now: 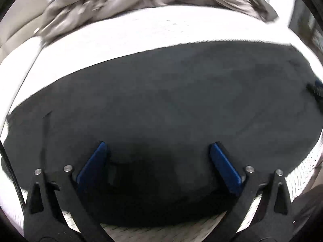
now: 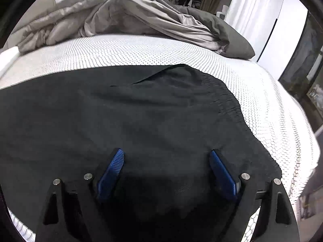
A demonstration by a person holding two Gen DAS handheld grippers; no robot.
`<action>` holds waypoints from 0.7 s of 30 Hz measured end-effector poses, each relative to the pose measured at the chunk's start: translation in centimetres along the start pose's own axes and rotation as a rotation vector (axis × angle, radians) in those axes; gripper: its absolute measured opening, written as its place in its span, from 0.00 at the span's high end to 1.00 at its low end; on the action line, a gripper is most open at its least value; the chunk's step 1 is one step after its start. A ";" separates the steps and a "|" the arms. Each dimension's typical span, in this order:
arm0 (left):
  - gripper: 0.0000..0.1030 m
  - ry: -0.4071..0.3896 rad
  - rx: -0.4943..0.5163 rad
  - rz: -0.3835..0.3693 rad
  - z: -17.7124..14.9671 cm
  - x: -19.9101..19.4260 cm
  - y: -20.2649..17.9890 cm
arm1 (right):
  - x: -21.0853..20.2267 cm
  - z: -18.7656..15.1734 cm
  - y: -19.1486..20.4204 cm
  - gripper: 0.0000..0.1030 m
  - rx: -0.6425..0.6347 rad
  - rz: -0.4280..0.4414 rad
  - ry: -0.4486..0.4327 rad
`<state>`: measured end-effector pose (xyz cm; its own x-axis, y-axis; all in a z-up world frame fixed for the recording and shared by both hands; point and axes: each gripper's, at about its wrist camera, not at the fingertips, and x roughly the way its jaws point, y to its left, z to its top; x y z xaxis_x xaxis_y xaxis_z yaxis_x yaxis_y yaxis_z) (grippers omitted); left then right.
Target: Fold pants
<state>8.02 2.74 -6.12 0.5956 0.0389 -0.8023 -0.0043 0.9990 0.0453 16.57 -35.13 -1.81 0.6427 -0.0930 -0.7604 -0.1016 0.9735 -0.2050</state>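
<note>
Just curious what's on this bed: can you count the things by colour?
Black: 1, the pants
Grey: 1, the rumpled duvet
White: 1, the patterned mattress cover
Total: 3

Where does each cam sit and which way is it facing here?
Left wrist: on the left gripper, angled down along its spread blue fingers at the black pants on the white mattress; right gripper's tip at right edge.
Right wrist: on the right gripper, angled down at the pants' gathered waistband; own fingers show, jaws open.
Shared: pants, mattress, grey duvet.
</note>
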 end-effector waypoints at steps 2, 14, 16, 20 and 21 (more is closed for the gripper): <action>0.09 -0.060 -0.043 0.012 -0.9 -2.6 2.9 | -0.4 -0.2 0.1 0.15 0.010 0.004 -0.008; 0.90 -0.068 -0.315 0.156 -5.2 -2.7 18.7 | -2.8 1.9 10.1 0.15 -0.137 0.363 -0.019; 0.90 -0.030 -0.354 0.231 -6.3 -1.7 20.4 | -2.9 1.5 12.9 0.15 -0.224 0.380 -0.003; 0.90 -0.034 -0.496 0.320 -8.1 -2.1 25.3 | -1.8 0.9 14.2 0.15 -0.257 0.310 0.030; 0.90 -0.036 -0.522 0.303 -8.3 -2.4 25.7 | -1.7 0.9 13.8 0.15 -0.235 0.302 0.039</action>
<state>-0.16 28.56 -7.98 0.5331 0.3323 -0.7781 -0.5666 0.8232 -0.0367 14.74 -21.38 -2.74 0.5282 0.1786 -0.8301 -0.4560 0.8843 -0.0999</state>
